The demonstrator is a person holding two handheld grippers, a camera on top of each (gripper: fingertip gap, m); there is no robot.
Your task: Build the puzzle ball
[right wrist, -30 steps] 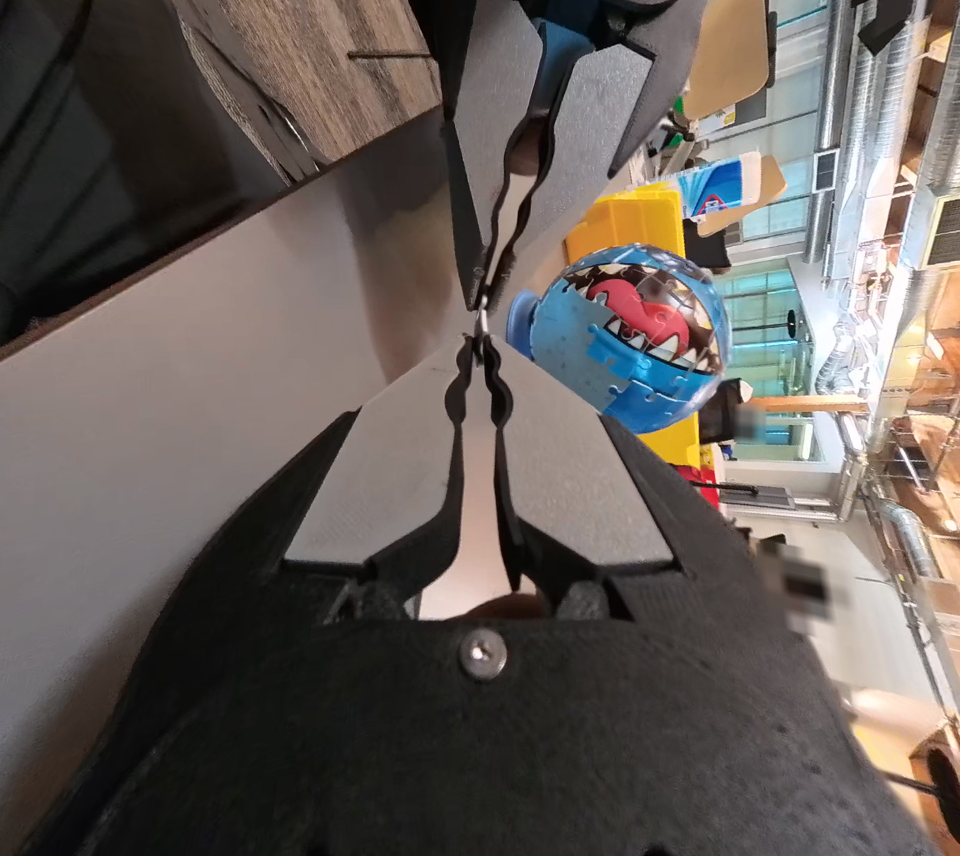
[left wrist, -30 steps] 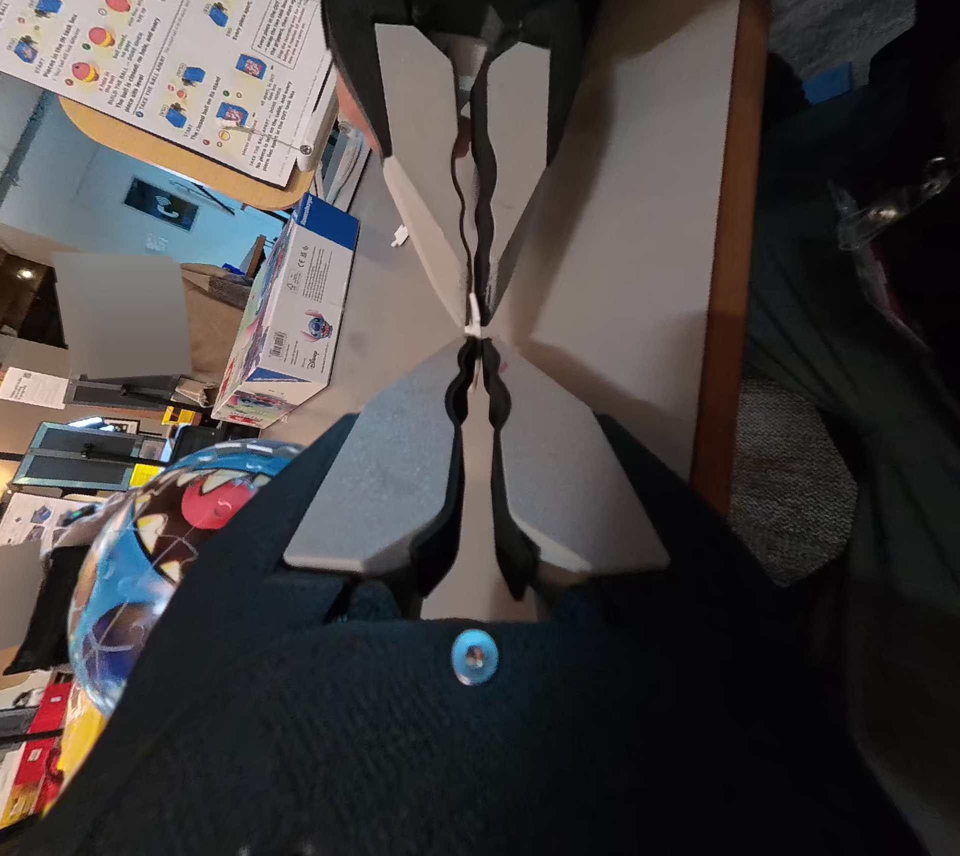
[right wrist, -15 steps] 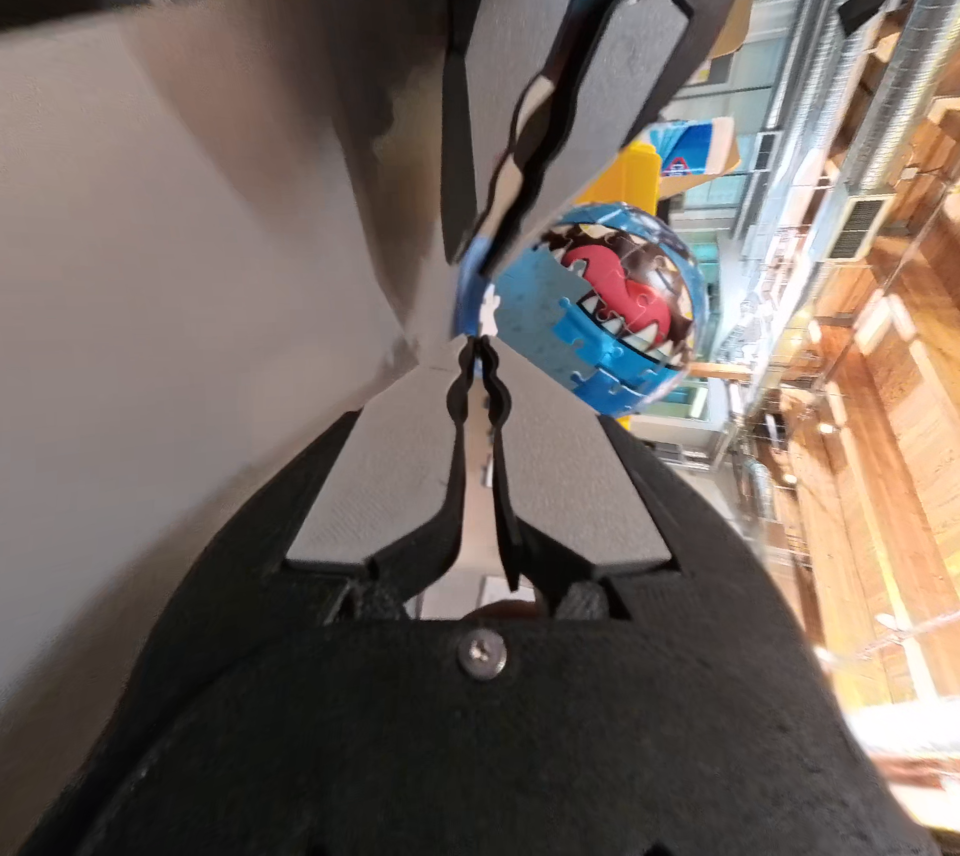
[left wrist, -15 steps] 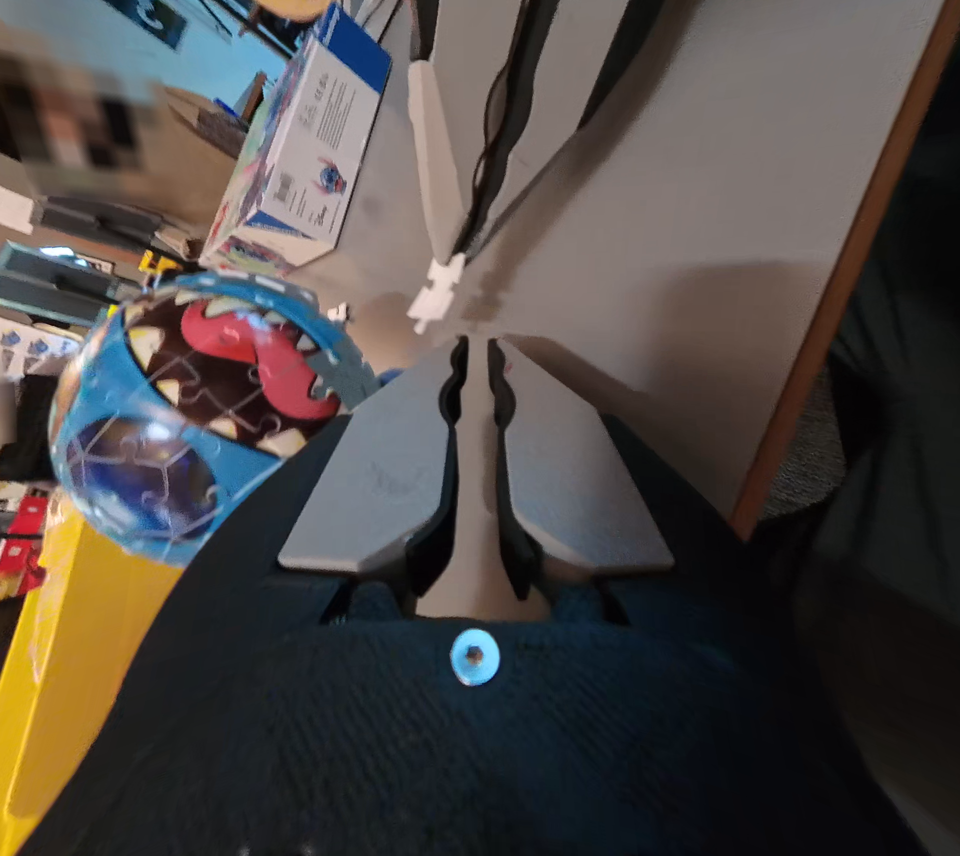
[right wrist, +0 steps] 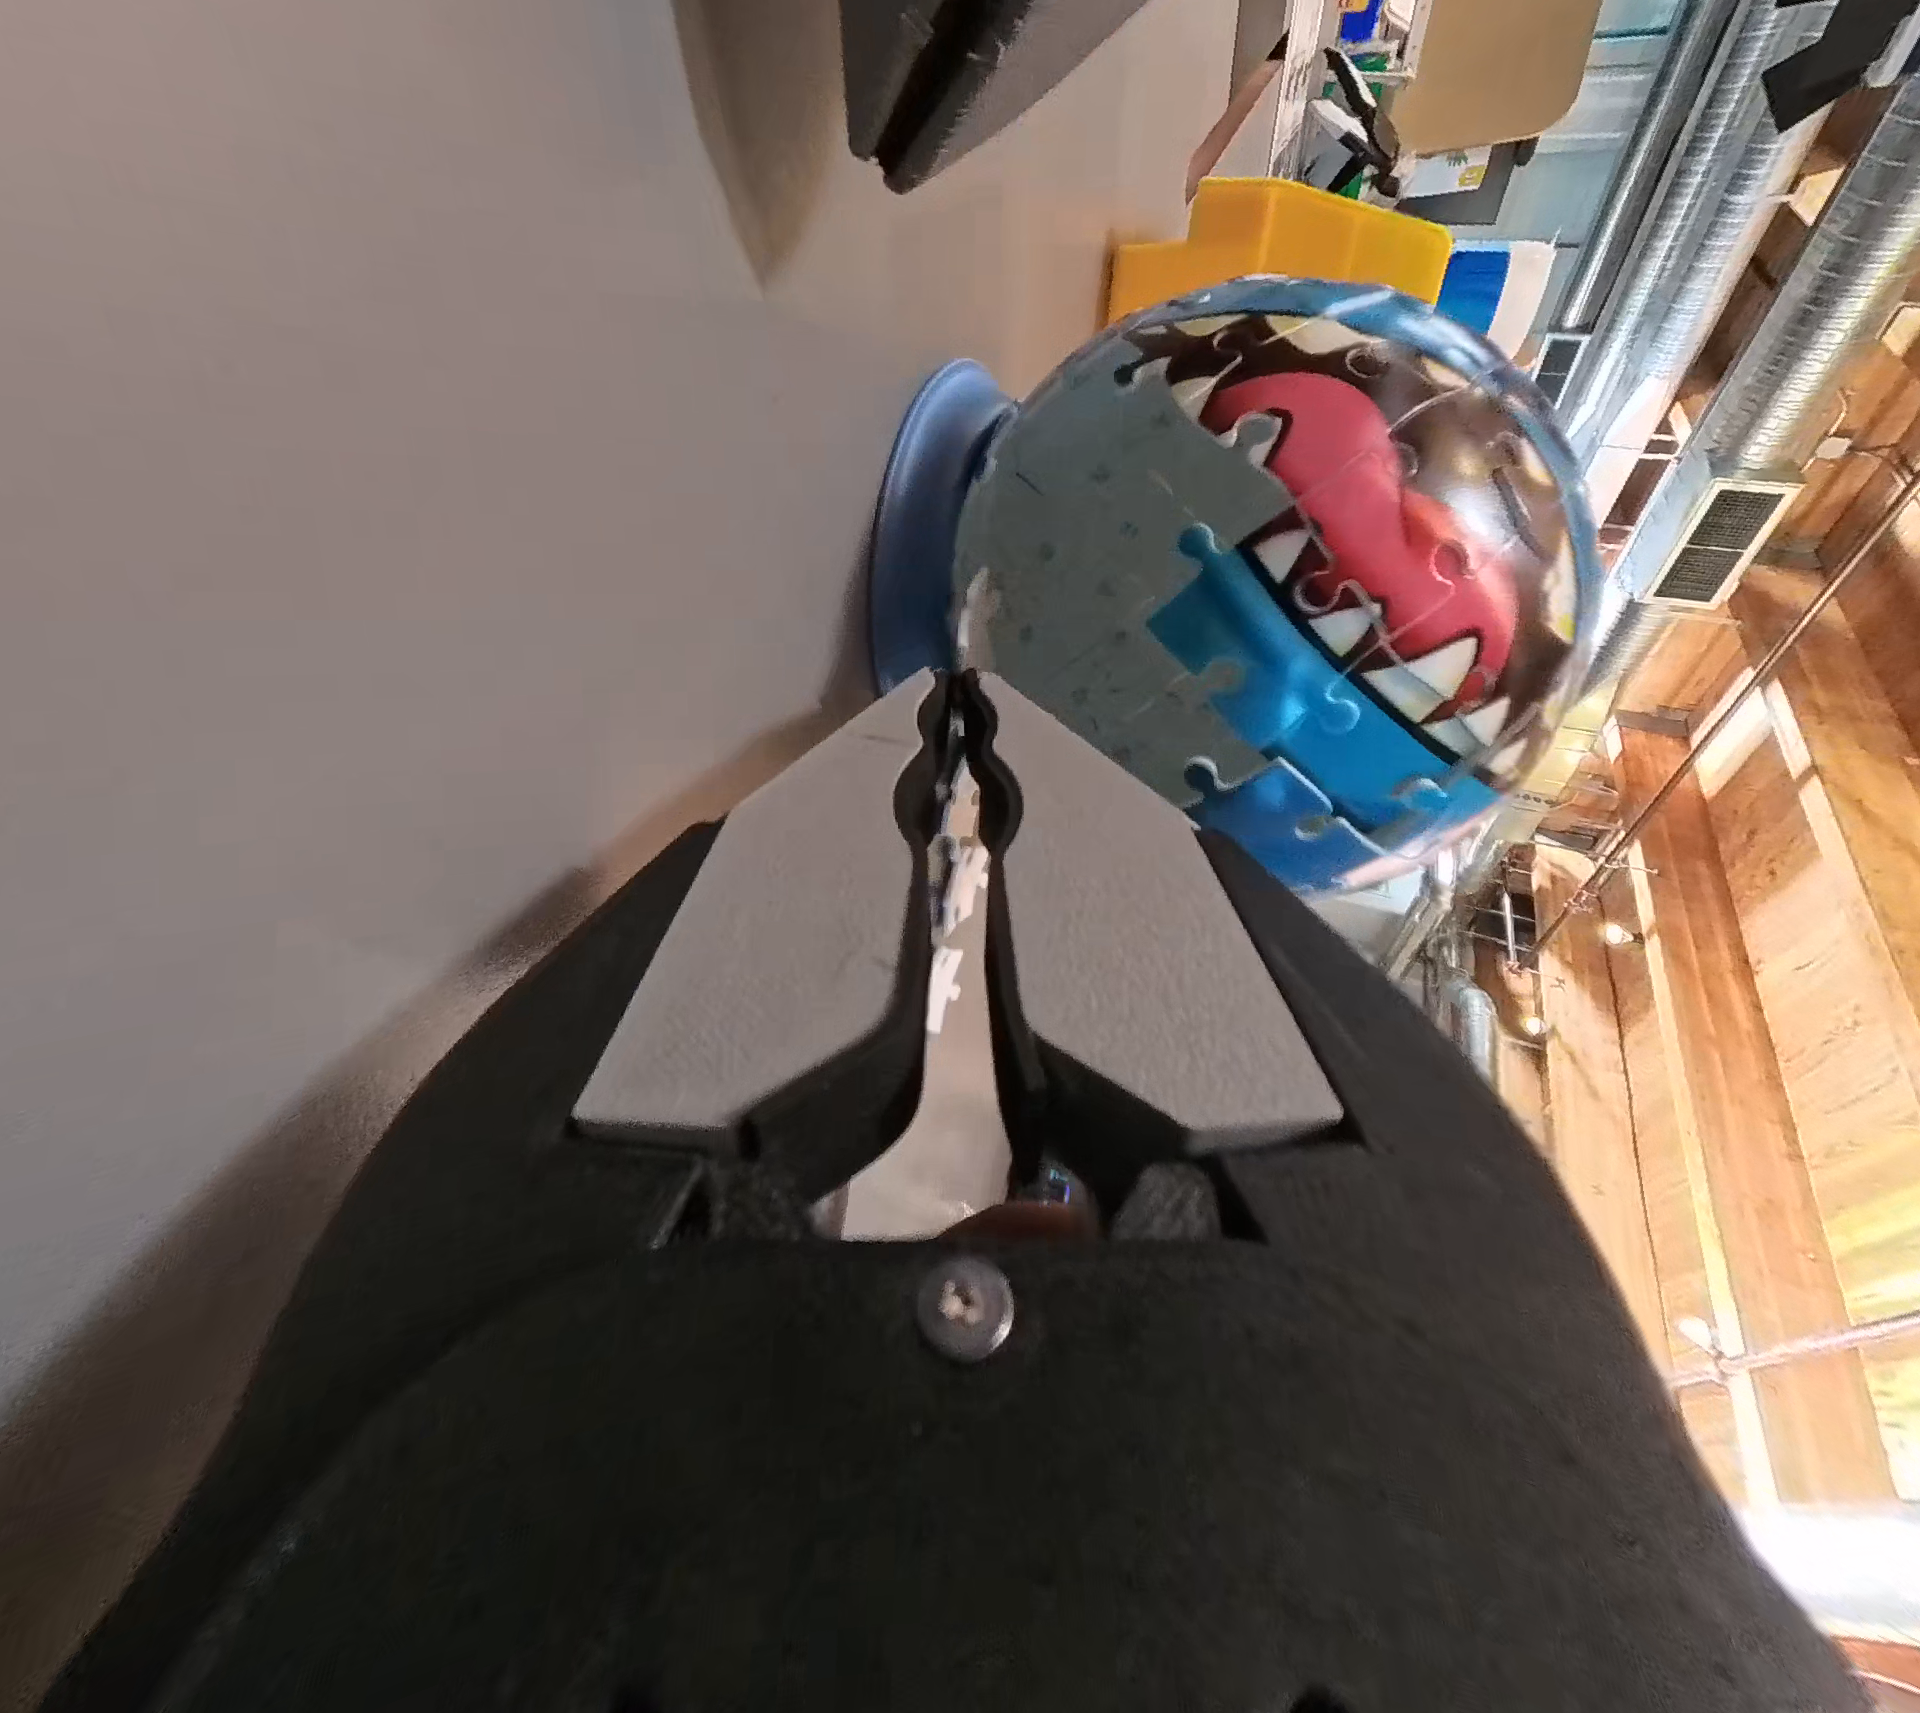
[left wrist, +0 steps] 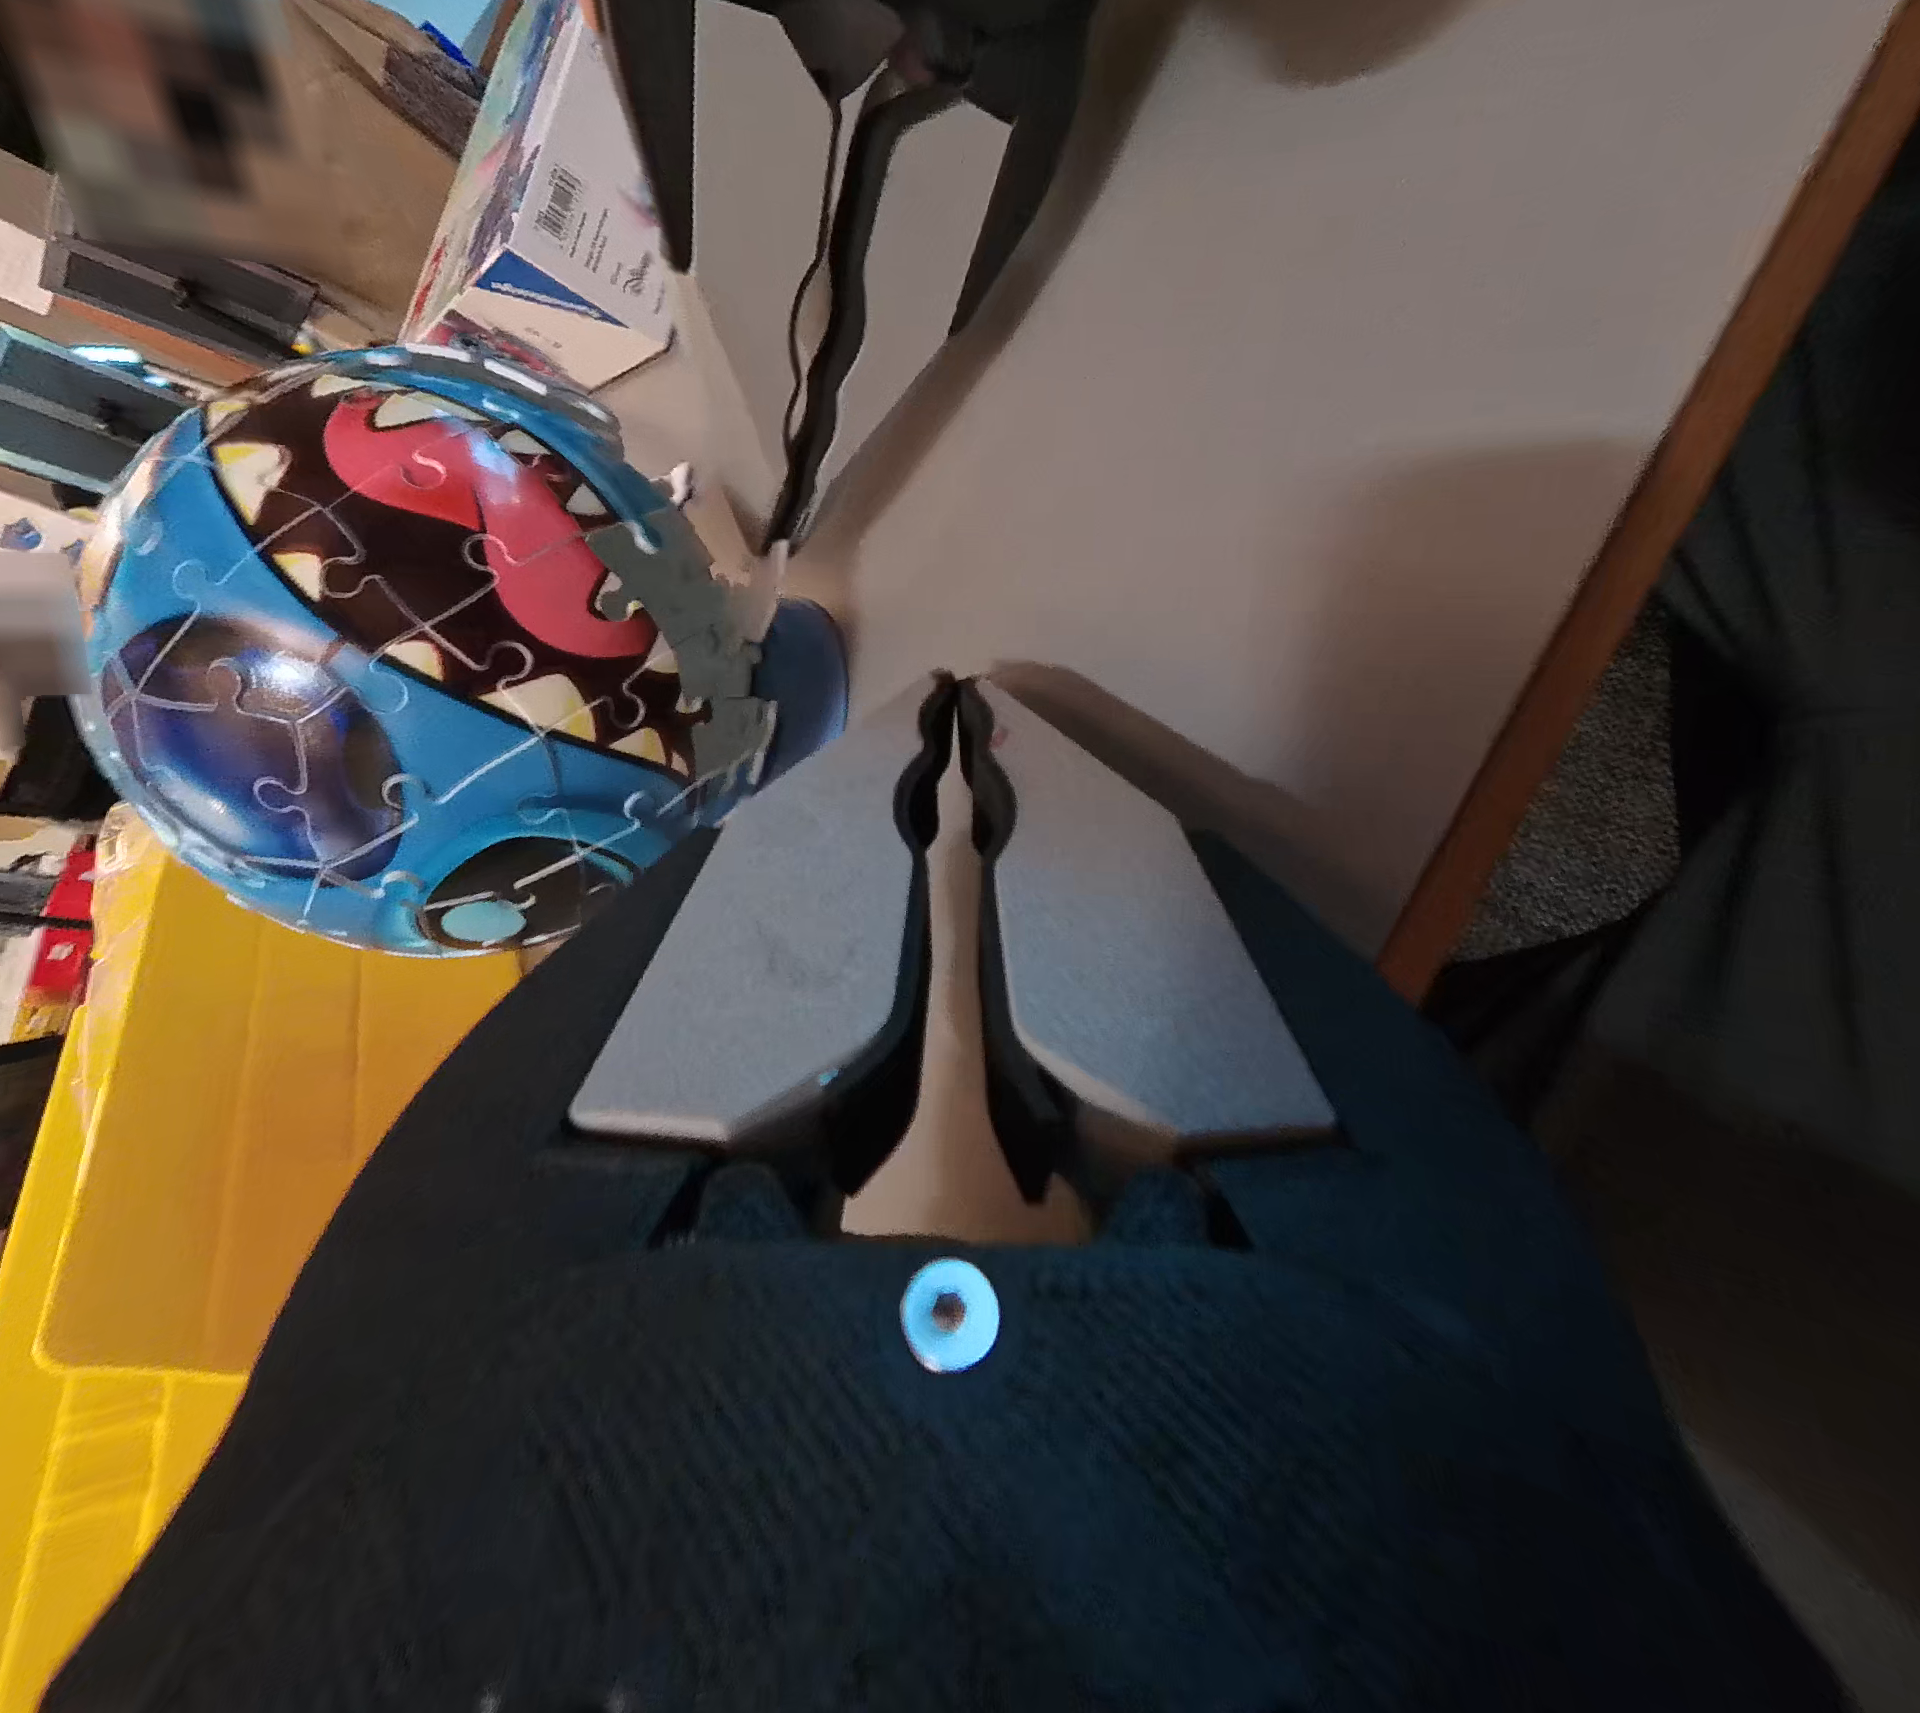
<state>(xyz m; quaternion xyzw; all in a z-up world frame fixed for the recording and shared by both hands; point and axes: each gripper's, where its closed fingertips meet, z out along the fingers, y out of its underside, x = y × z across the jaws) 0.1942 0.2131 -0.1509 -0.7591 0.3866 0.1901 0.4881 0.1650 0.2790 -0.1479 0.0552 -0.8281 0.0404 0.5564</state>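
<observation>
1. Blue puzzle ball [left wrist: 384,655], printed with a red tongue and white teeth, sits on a round blue stand [right wrist: 925,520] on the pale table [left wrist: 1299,375]; a grey patch of its inner shell is still uncovered
2. Right gripper [right wrist: 958,678] has its jaws pinching a small puzzle piece [right wrist: 951,894], tips just beside the stand
3. Left gripper [left wrist: 956,681] has its jaws pressed together, holding nothing
4. Yellow bin [left wrist: 187,1144] and a printed box [left wrist: 551,261] lie beyond the ball

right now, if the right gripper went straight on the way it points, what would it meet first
Probably the blue stand under the puzzle ball, just ahead of the right gripper; depth unclear.
</observation>
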